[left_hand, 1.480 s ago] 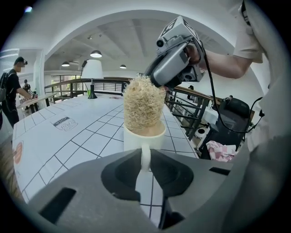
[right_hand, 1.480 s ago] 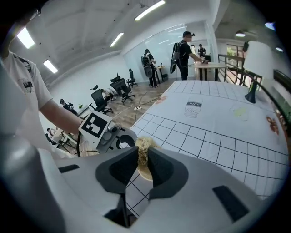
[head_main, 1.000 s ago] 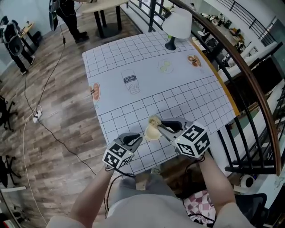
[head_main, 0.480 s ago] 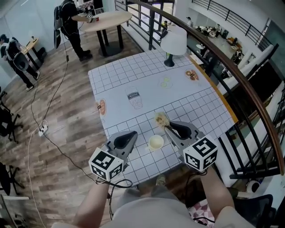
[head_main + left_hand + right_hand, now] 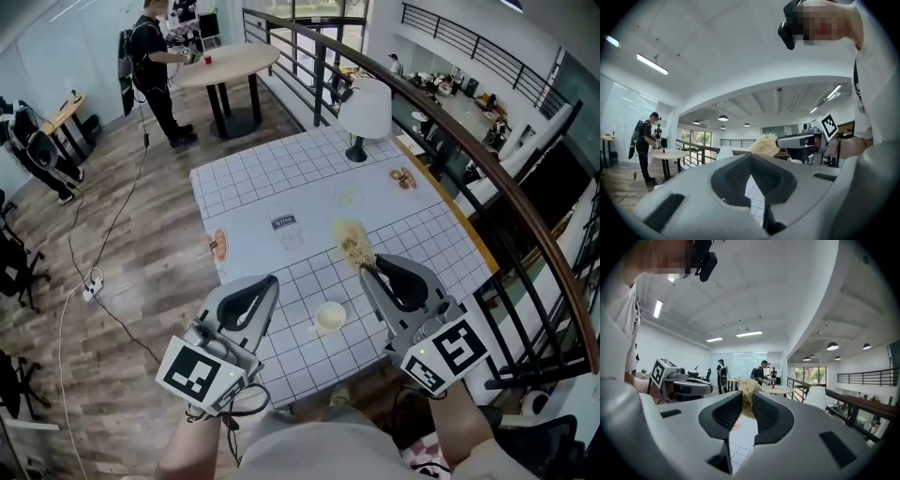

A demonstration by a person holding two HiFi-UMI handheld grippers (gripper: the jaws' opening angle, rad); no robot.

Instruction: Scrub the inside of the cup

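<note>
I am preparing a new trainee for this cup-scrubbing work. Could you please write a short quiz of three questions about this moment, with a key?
1. True or false: the left claw is holding the cup.
2. Which claw grips the straw-coloured scrubber? A) left B) right C) neither
3. Name the white-shaded thing that stands at the far edge of the table.

Key
1. False. The left claw is shut and empty. The cup stands on the table between the two claws and touches neither.
2. B. The right claw is shut on the scrubber.
3. The lamp.
</note>
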